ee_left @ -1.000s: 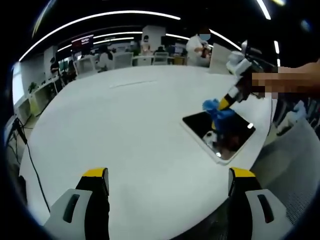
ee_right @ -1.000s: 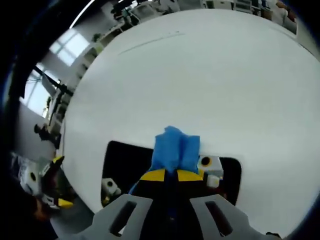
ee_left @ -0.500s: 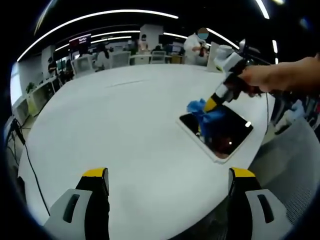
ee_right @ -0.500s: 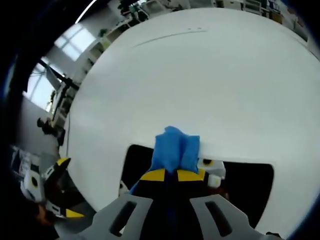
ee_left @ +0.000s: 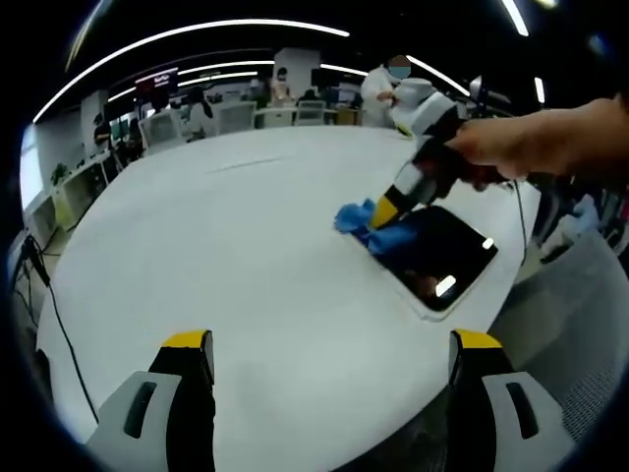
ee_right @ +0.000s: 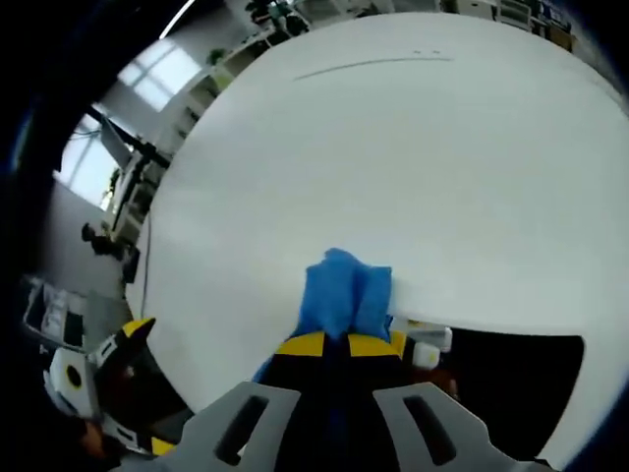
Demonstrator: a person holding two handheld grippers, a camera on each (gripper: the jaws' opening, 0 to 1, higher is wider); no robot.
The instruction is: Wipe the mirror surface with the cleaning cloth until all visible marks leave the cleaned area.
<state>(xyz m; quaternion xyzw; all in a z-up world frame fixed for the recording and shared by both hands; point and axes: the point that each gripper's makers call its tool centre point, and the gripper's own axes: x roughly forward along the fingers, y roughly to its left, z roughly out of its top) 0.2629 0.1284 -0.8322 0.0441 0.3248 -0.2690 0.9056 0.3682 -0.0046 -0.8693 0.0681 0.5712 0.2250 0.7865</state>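
Note:
A dark rectangular mirror (ee_left: 435, 256) with a white frame lies flat at the right side of the round white table (ee_left: 226, 256). A person's hand holds my right gripper (ee_left: 383, 212), shut on a blue cleaning cloth (ee_left: 366, 224) that rests at the mirror's left edge, partly on the table. In the right gripper view the blue cloth (ee_right: 344, 293) sticks out past the yellow-tipped jaws of my right gripper (ee_right: 337, 343), and the mirror (ee_right: 511, 369) shows dark at the lower right. My left gripper (ee_left: 332, 356) hangs open over the table's near edge, with nothing between its jaws.
Chairs, desks and several people stand beyond the far side of the table (ee_left: 295, 108). A black cable (ee_left: 59, 315) hangs off the table's left side. The left gripper (ee_right: 108, 379) shows at the lower left of the right gripper view.
My right gripper has dragged the cloth leftward across the mirror, from its middle to its left edge. More bare dark glass now shows. The left gripper has stayed put.

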